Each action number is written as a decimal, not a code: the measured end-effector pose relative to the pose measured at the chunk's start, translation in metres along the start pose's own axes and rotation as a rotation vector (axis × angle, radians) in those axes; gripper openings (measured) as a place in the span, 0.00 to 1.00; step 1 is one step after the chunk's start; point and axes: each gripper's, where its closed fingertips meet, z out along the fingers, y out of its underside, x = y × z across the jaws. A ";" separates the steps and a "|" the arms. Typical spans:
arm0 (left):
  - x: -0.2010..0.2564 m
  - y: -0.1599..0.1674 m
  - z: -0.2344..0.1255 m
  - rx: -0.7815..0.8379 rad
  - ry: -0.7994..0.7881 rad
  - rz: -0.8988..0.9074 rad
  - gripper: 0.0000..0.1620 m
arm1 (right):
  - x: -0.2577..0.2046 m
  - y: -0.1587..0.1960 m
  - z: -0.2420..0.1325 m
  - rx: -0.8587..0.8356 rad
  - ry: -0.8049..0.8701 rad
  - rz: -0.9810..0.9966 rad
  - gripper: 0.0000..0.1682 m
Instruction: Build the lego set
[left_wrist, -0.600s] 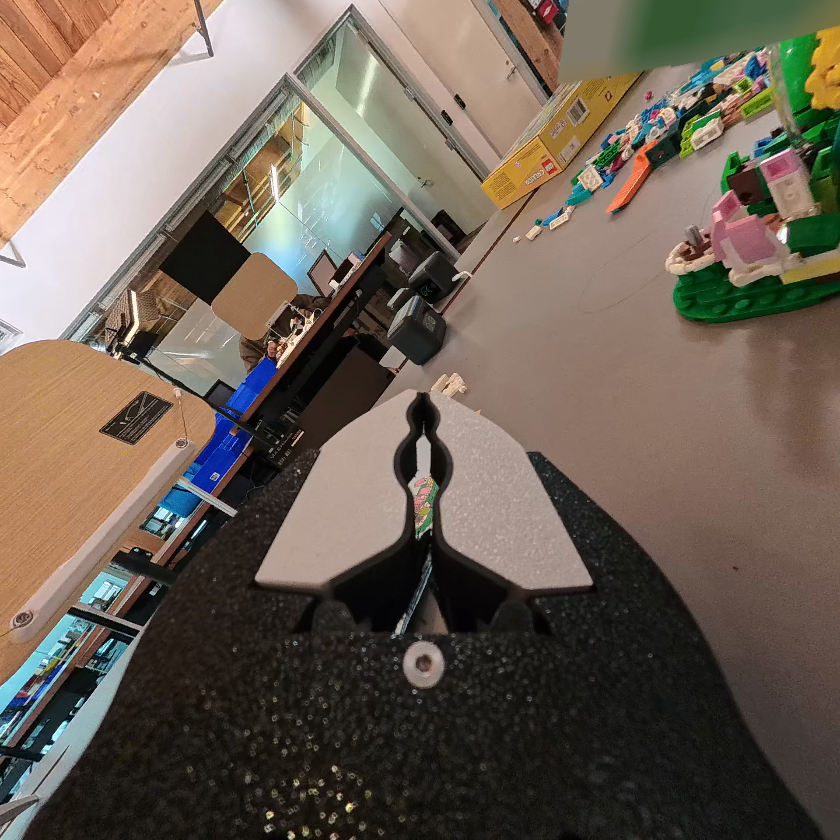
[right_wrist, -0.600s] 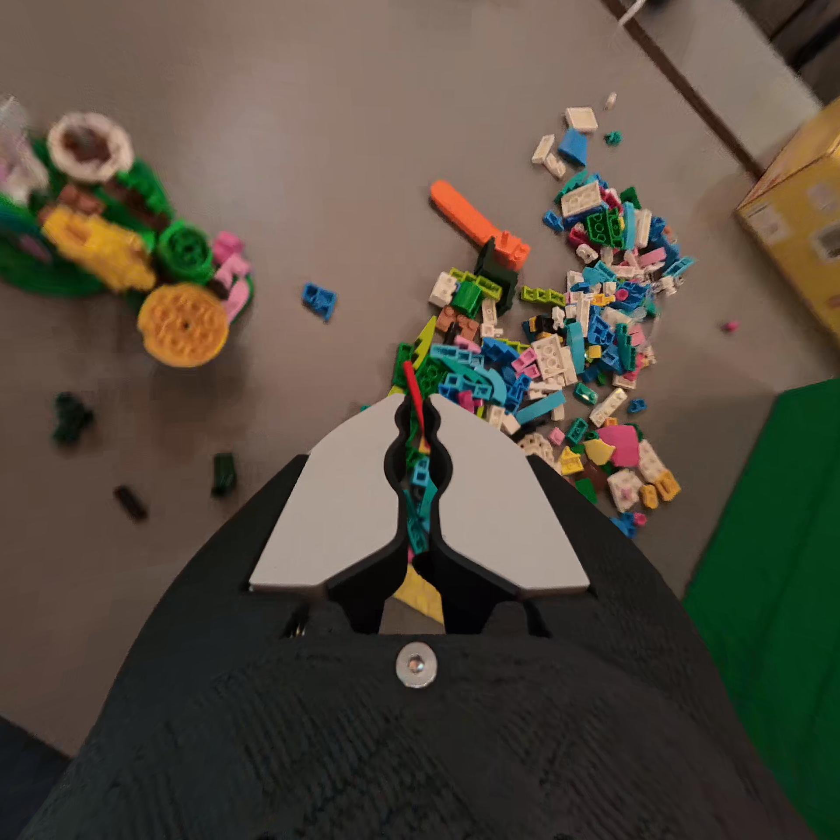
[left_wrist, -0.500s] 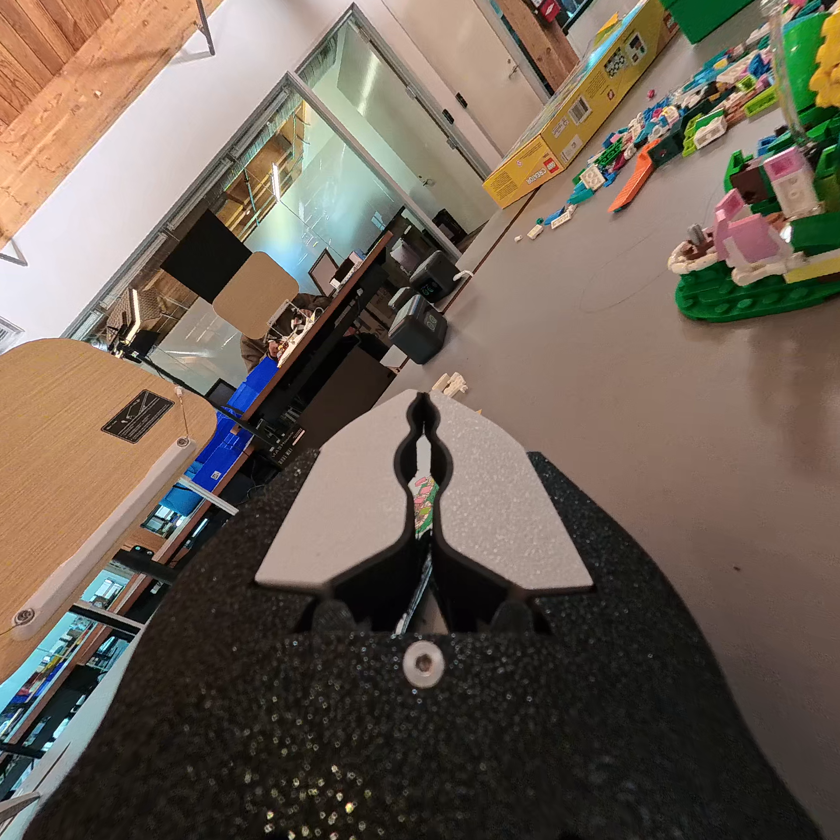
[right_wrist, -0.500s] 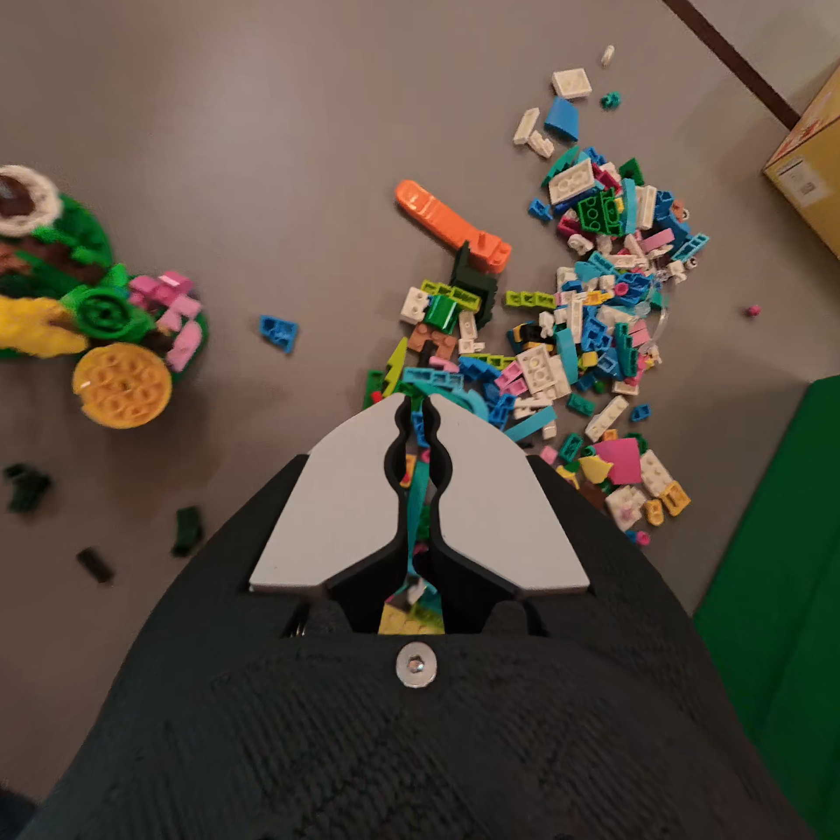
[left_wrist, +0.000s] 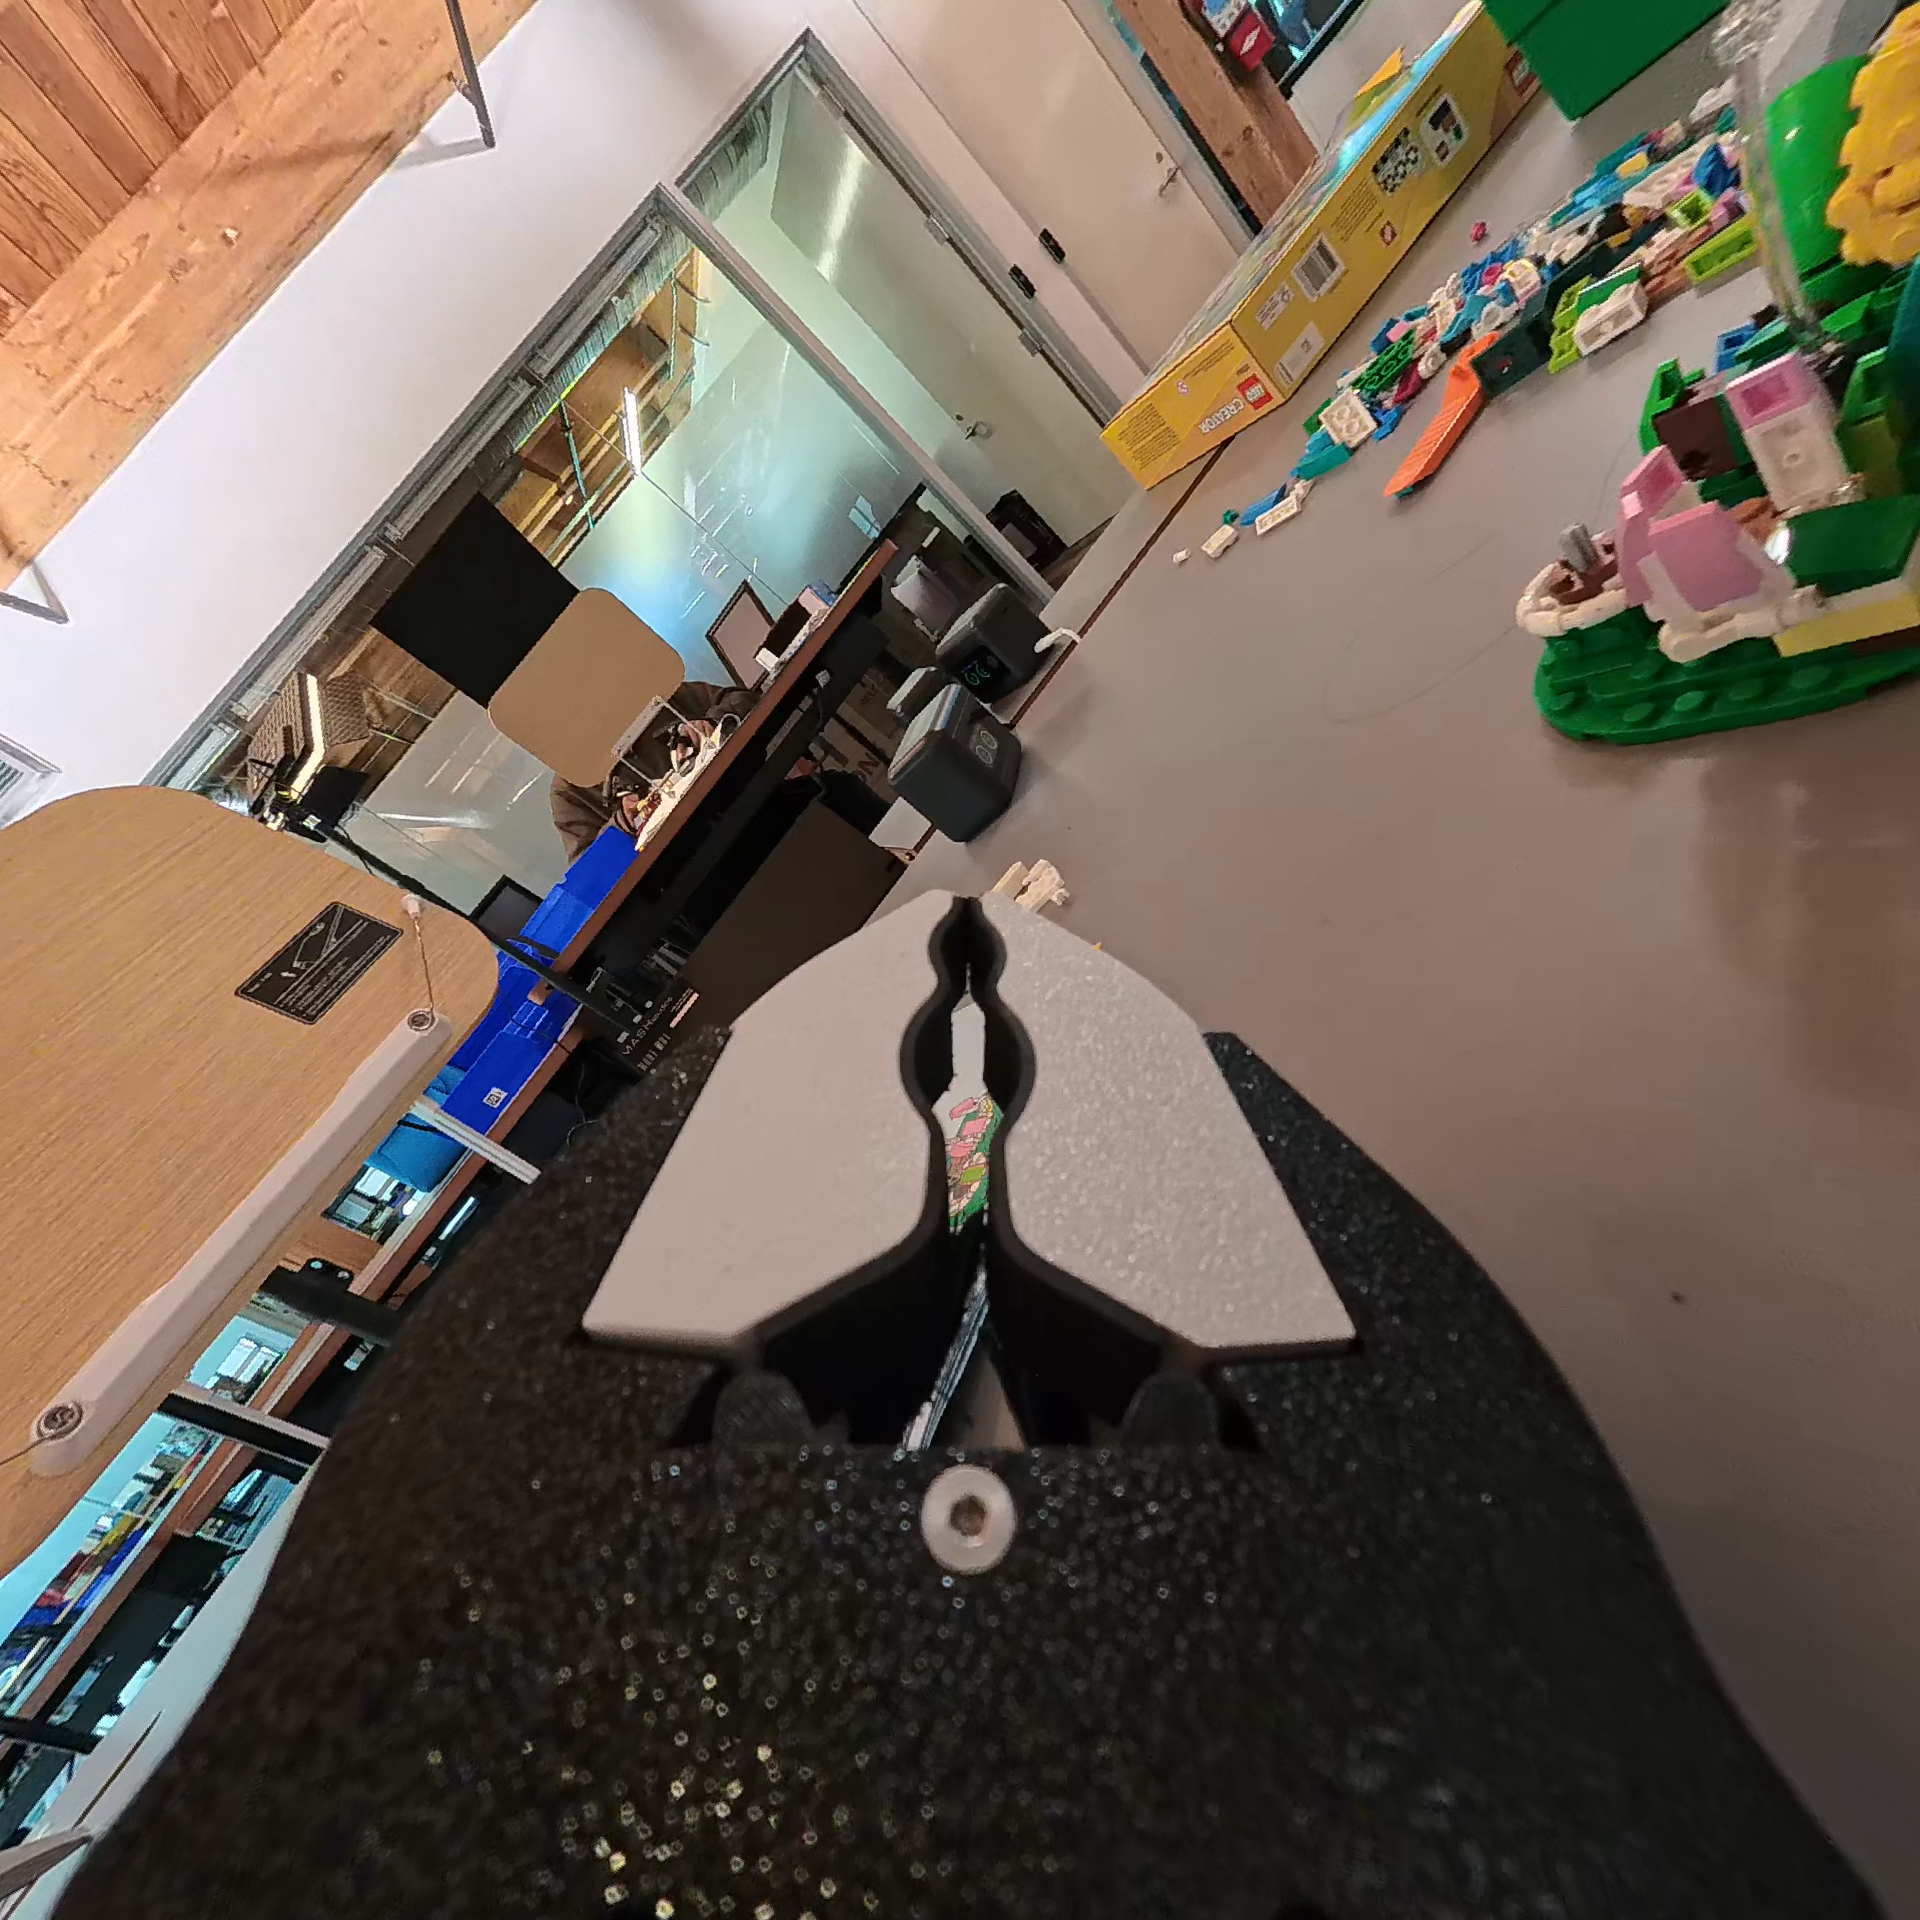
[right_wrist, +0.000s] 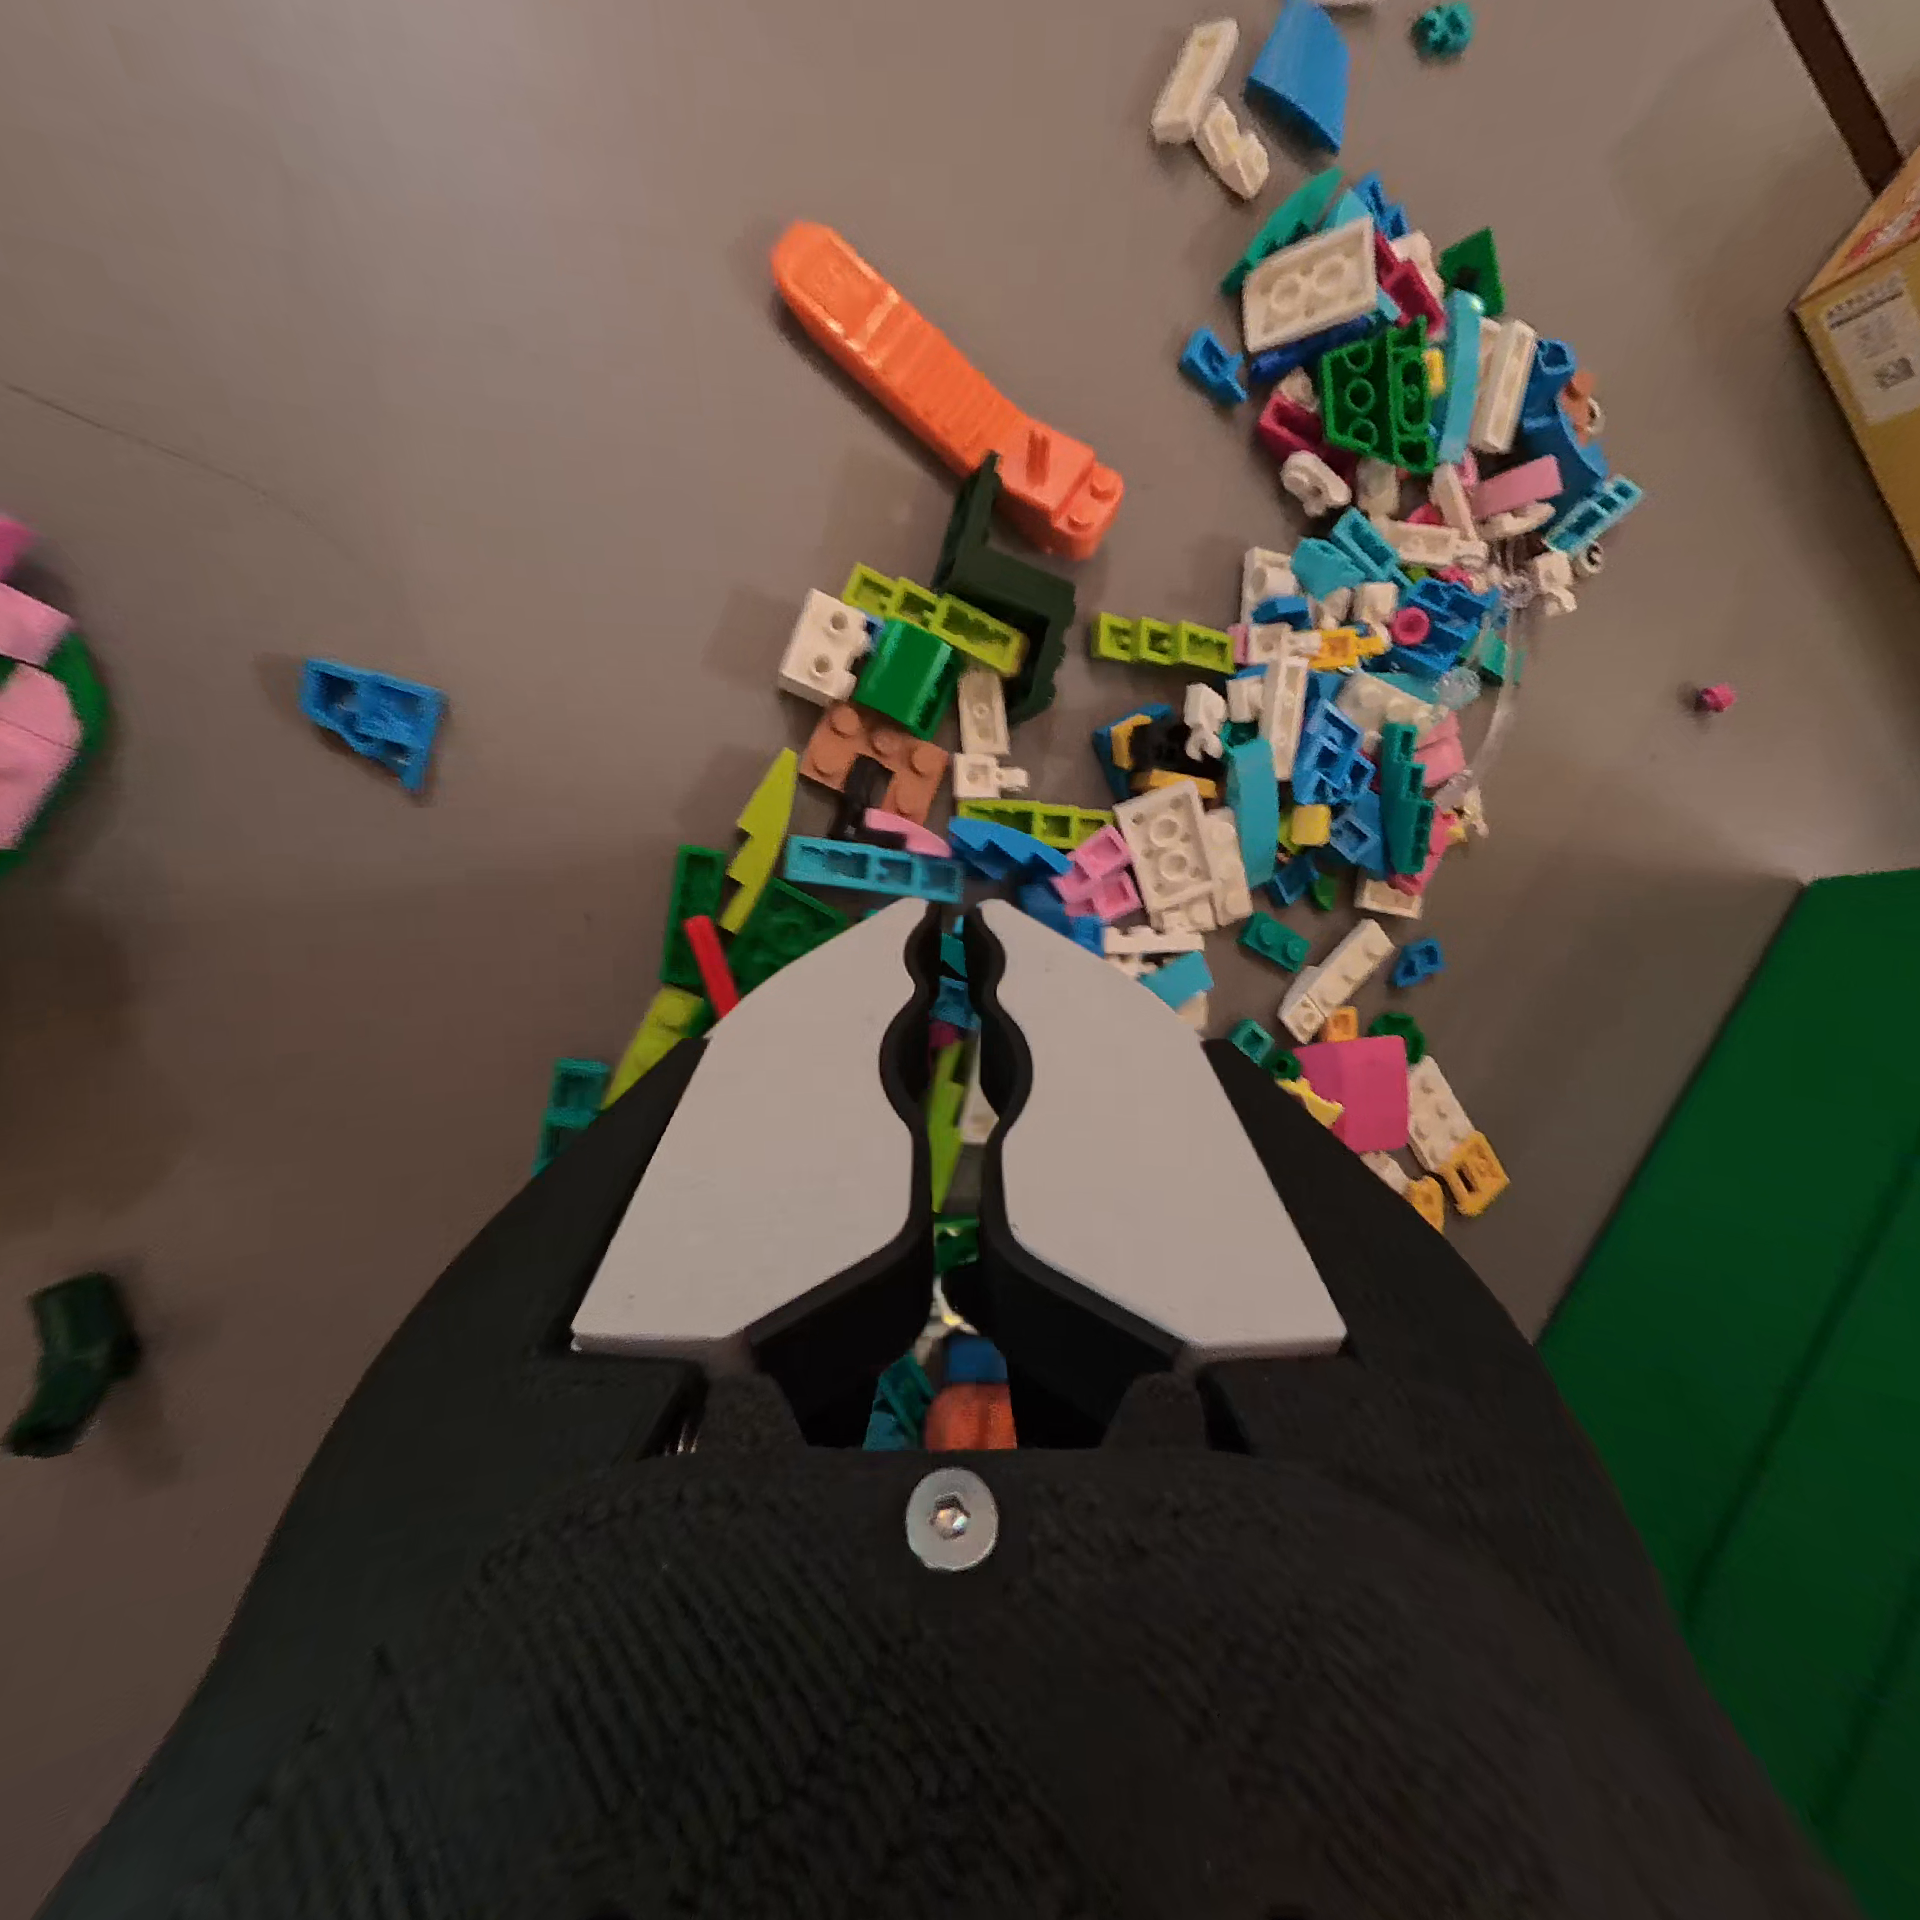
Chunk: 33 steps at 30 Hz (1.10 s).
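Note:
My right gripper (right_wrist: 951, 914) is shut and empty, and hangs low over the near edge of a pile of loose coloured bricks (right_wrist: 1299, 748). An orange brick separator (right_wrist: 935, 395) lies at the pile's far left. The part-built model, on a green base with pink and white pieces (left_wrist: 1714, 582), stands at the right of the left wrist view; only its pink and green edge (right_wrist: 31, 707) shows in the right wrist view. My left gripper (left_wrist: 961, 914) is shut and lies low near the table (left_wrist: 1351, 987), away from the model. A bit of coloured print shows through the gap between its jaws.
A yellow box (left_wrist: 1299, 301) lies beyond the pile, and its corner shows in the right wrist view (right_wrist: 1870, 343). A green sheet (right_wrist: 1766, 1247) lies at the right. A loose blue piece (right_wrist: 374, 717) and a dark green piece (right_wrist: 73, 1361) lie apart from the pile. A wooden chair back (left_wrist: 156, 1091) and desks stand past the table's edge. Spacing between my two grippers at the tips: around 35 cm. To the orange brick separator (right_wrist: 935, 395): right tips about 9 cm, left tips about 30 cm. It is also in sight in the left wrist view (left_wrist: 1445, 430).
My right gripper has moved forward and down toward the pile, so the bricks look larger and the model has slid off to the left. The left gripper has barely moved.

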 end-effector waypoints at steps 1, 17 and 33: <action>0.000 0.000 0.000 0.001 0.000 0.001 0.00 | 0.006 0.004 0.000 -0.011 0.024 0.002 0.02; 0.002 -0.002 -0.007 -0.001 0.000 0.006 0.00 | 0.050 -0.017 -0.012 0.174 0.027 0.124 0.16; 0.001 0.004 -0.010 -0.033 -0.006 -0.015 0.00 | 0.097 -0.068 0.079 0.099 -0.118 0.089 0.17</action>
